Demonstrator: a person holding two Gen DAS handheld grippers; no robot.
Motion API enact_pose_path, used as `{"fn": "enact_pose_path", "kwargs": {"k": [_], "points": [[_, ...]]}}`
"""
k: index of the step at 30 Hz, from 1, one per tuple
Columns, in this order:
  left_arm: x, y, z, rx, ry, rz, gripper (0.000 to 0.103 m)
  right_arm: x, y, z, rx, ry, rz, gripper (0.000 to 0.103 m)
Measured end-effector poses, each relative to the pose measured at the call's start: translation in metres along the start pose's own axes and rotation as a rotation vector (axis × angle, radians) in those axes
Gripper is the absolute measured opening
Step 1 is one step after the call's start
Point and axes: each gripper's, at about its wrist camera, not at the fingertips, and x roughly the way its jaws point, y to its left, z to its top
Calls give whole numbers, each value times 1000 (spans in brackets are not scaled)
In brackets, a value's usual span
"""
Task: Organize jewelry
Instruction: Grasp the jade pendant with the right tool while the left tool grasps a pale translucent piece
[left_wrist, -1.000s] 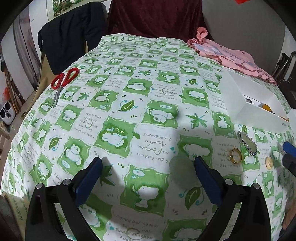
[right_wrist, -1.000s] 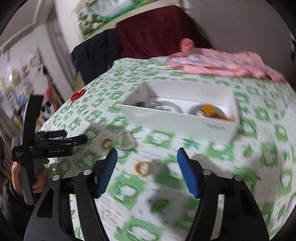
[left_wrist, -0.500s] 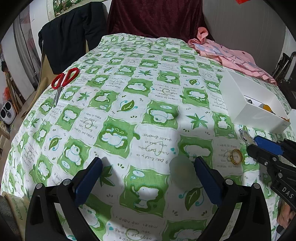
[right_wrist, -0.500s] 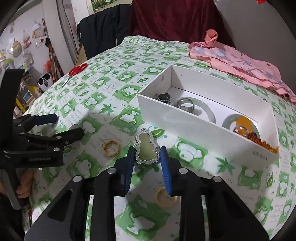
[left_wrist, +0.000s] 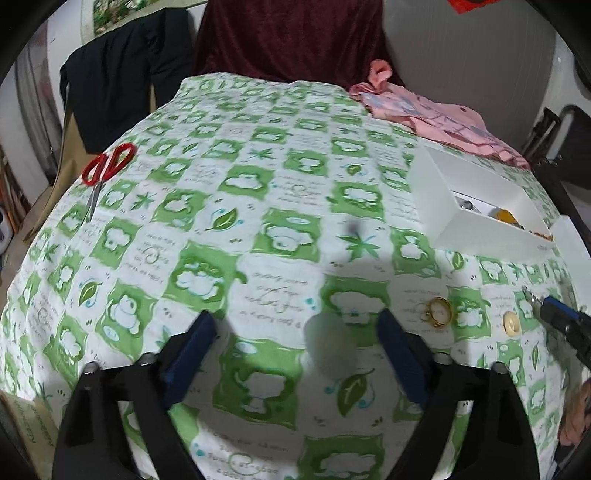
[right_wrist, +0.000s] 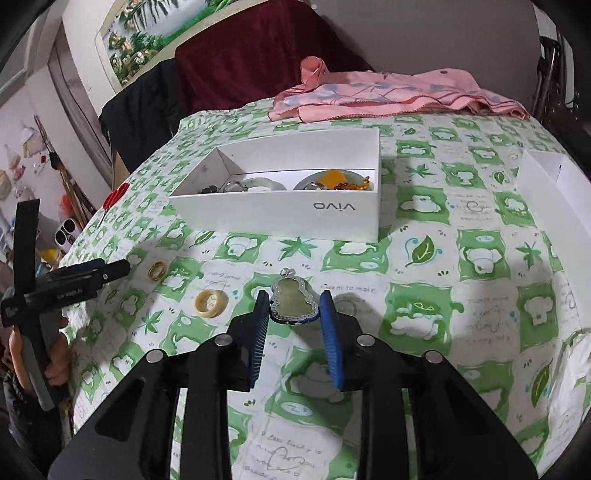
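My right gripper (right_wrist: 294, 300) is shut on a gourd-shaped jade pendant (right_wrist: 293, 301) with a silver rim and holds it above the green patterned cloth. A white box (right_wrist: 284, 210) holding several jewelry pieces stands just beyond it; it also shows in the left wrist view (left_wrist: 476, 199). A gold ring (right_wrist: 157, 270) and a cream ring (right_wrist: 210, 302) lie on the cloth to the left; they also show in the left wrist view, gold (left_wrist: 438, 311) and cream (left_wrist: 511, 323). My left gripper (left_wrist: 295, 328) is open and empty over bare cloth, left of the rings.
Red scissors (left_wrist: 105, 170) lie at the table's far left. A pink cloth (right_wrist: 388, 98) lies behind the box. A second white box (right_wrist: 550, 181) stands at the right edge. Dark clothes hang behind the table.
My right gripper has closed on the pendant, lifted it off the cloth and pulled back from the box. My left gripper has shifted slightly.
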Motion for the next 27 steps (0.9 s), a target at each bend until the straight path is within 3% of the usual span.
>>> {"fn": "enact_pose_path", "kwargs": {"k": [4,9,11,13,17,21,27], "points": [[-2,-9,-2,37,-9,-14,65,2,1,-1,-5,11,5,27],[-8,-21,-11,78,-15,0,58,4,-2,-1,10,23,18,27],[-9,-25,-12,97,-23,4,50,4,-2,-1,8,23,15,27],[-10,-27,-12,107,-31,-6,28,3,-3,-1,9,21,16,27],[-11,-25,-11,92,-34,-29,26,3,-3,-1,15,19,22,27],[-17,-19,-9,60,-51,-100,26,-2,-3,-1,28,6,58,27],[-28,-30,-8,92,-99,-124,26,-7,2,0,20,-5,95,27]]}}
